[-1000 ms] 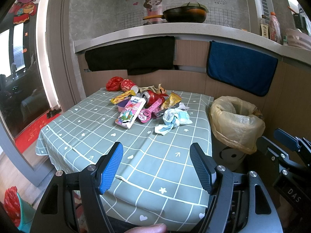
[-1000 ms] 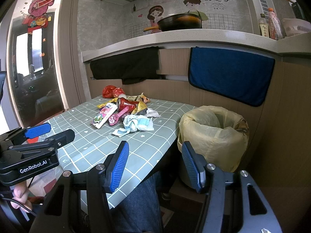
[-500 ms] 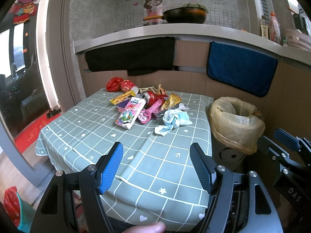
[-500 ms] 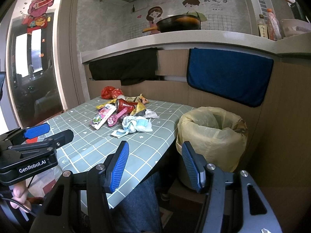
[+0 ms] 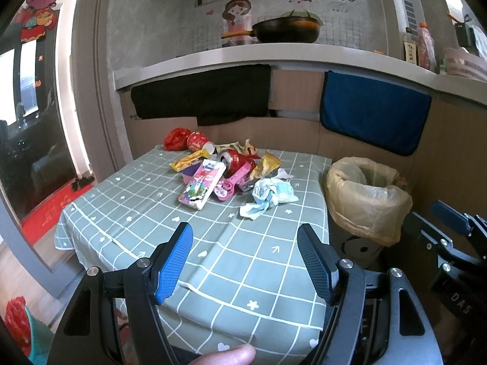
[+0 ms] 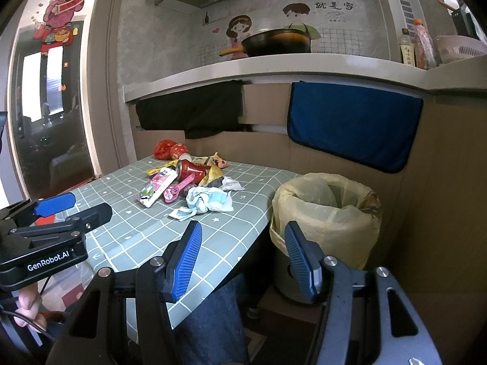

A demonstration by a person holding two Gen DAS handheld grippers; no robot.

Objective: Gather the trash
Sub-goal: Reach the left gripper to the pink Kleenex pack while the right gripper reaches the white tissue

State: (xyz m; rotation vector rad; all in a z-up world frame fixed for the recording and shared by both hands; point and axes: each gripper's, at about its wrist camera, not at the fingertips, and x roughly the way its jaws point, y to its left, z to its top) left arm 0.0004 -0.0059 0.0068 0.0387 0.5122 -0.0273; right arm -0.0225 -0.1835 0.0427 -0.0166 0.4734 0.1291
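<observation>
Trash (image 5: pixel 231 173) is piled at the far end of the worktop (image 5: pixel 146 213), untouched.

Both grippers are held released and empty over the near edge: the left gripper (image 5: pixel 245 261) above the checked cloth, the right gripper (image 6: pixel 243 258) at the worktop's corner. A red can (image 5: pixel 239 159), a pink tissue pack (image 5: pixel 202 184) and a crumpled white-and-blue wad (image 5: pixel 269 193) are seen in the heap, the wad nearest. A bin lined with a yellowish bag (image 6: pixel 327 213) stands just beside the worktop, well apart from the pile.
</observation>
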